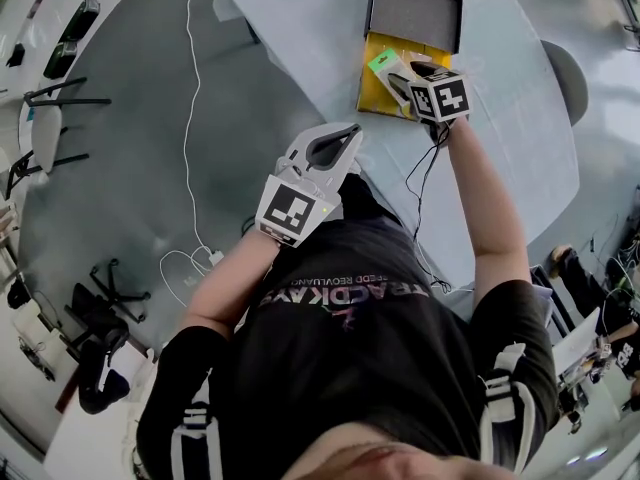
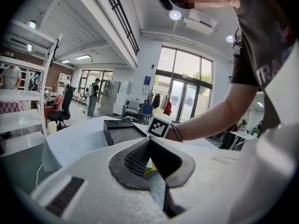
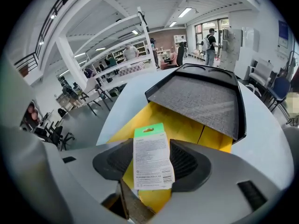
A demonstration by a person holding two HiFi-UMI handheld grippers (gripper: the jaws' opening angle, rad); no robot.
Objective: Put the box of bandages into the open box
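Grey floor, pale oval table, tall windows, ceiling lights

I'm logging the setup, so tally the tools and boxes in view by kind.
Tools: 2, the left tool and the right tool
Boxes: 2, the box of bandages and the open box
Total: 4

The box of bandages is over the open box, which lies on the table.

One bandage box, one open box
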